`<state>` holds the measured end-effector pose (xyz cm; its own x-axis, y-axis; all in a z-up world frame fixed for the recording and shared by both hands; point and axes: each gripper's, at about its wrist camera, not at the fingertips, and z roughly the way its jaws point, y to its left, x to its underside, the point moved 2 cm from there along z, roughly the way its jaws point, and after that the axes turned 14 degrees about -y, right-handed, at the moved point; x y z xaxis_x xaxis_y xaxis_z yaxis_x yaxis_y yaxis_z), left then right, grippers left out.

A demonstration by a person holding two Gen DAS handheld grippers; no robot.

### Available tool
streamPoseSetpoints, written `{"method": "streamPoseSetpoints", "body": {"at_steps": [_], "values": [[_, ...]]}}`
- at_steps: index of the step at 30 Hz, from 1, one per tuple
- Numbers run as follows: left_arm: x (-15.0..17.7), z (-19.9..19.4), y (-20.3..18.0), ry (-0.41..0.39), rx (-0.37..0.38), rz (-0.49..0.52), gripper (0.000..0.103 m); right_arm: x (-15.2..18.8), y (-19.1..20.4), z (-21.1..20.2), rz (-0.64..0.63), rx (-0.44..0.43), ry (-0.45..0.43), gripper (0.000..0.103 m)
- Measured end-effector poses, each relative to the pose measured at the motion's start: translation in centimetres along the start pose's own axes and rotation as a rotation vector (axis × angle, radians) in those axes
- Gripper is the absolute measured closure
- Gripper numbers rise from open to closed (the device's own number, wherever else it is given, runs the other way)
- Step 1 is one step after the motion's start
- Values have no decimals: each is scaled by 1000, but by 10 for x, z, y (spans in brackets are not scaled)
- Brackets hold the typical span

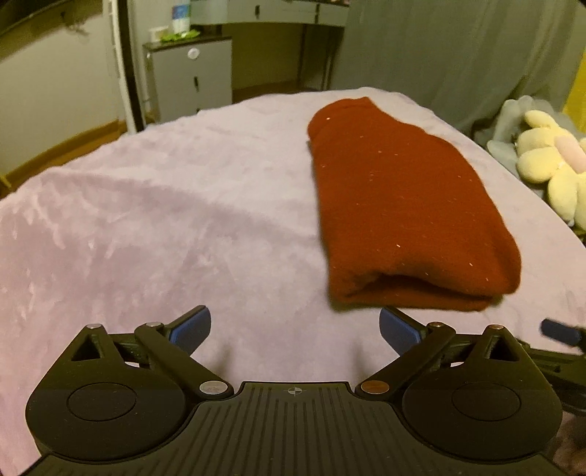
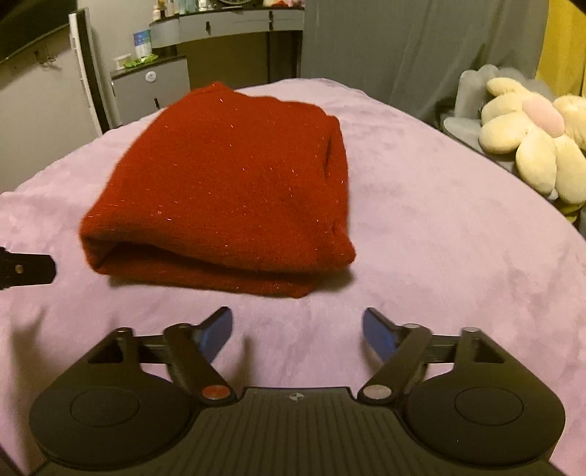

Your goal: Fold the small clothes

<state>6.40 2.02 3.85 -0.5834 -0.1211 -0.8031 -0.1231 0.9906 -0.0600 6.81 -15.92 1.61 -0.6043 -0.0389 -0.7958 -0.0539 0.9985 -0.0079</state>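
Note:
A dark red knitted garment (image 1: 399,205) lies folded into a thick rectangle on the lilac blanket (image 1: 164,227). In the right wrist view the same garment (image 2: 227,183) sits ahead and slightly left, its folded edge facing me. My left gripper (image 1: 295,329) stands open just short of the garment's near left corner, nothing between its blue pads. My right gripper (image 2: 296,333) is also open and holds nothing, a little back from the garment's near edge. The tip of the right gripper (image 1: 560,331) shows at the edge of the left view, and the left gripper's finger (image 2: 27,269) in the right view.
A cream plush flower (image 2: 531,139) lies on a grey cushion at the bed's right edge. Beyond the bed stand a small grey cabinet (image 1: 190,77), a grey desk (image 2: 227,25) and a grey curtain (image 1: 457,47). The blanket stretches bare to the garment's left.

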Motion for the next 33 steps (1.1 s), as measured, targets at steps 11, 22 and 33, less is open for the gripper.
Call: {"method": "streamPoseSetpoints", "body": {"at_steps": [11,22,33], "values": [[0,-23,-8,6,-25,80,0,-19,12,-40,-14,-52,-17,4],[-2,-30,-16,-2,0,119,0,-28,10,-62,39,-19,-66,4],[-2,-26,-21,8,2,147,0,-26,13,-59,43,7,-33,4]]}}
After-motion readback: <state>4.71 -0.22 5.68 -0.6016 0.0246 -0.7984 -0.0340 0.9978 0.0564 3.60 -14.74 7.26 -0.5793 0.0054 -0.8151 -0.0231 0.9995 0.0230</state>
